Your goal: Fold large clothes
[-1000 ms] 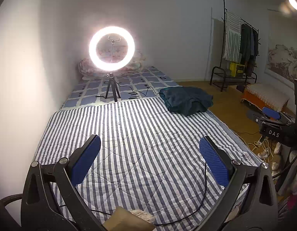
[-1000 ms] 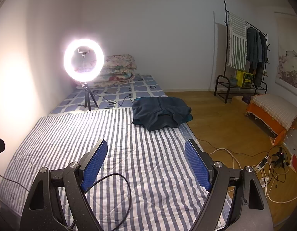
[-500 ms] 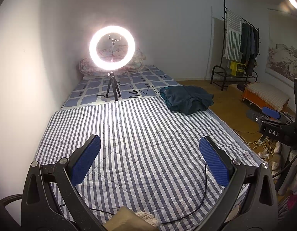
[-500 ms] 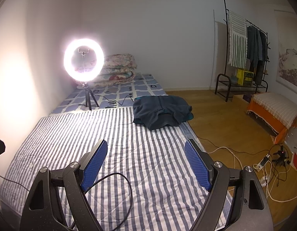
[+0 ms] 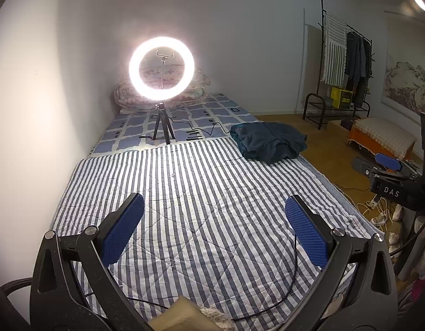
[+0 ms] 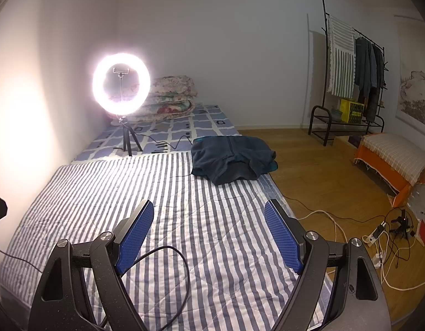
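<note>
The left gripper (image 5: 214, 218) hangs wide open and empty above the striped quilt's (image 5: 198, 193) near end; the right gripper (image 6: 209, 226) likewise. The dark garment (image 6: 231, 161) lies bunched at the quilt's far right edge, nearer the right gripper.

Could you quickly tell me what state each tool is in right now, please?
Left tool: open, holding nothing, above the striped quilt.
Right tool: open, holding nothing, above the same quilt.
</note>
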A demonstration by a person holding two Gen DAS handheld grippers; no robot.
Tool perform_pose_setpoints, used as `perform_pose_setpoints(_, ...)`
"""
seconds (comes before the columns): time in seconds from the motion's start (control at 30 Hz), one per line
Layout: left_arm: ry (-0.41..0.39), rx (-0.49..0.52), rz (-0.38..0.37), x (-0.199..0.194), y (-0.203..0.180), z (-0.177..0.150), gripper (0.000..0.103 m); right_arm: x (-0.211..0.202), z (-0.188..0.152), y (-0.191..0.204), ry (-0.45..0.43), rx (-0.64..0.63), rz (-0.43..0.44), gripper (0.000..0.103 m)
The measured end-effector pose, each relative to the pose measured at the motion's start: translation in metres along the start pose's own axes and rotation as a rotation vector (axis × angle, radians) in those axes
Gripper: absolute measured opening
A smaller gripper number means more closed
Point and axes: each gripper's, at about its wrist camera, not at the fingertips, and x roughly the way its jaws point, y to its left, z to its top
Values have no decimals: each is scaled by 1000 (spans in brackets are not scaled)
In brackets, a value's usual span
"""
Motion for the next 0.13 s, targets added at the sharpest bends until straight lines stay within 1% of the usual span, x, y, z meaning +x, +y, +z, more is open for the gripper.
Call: perform_pose_setpoints(0.13, 3, 0, -3, 1, 1, 0, 103, 0, 0, 0, -1, 2, 1, 82)
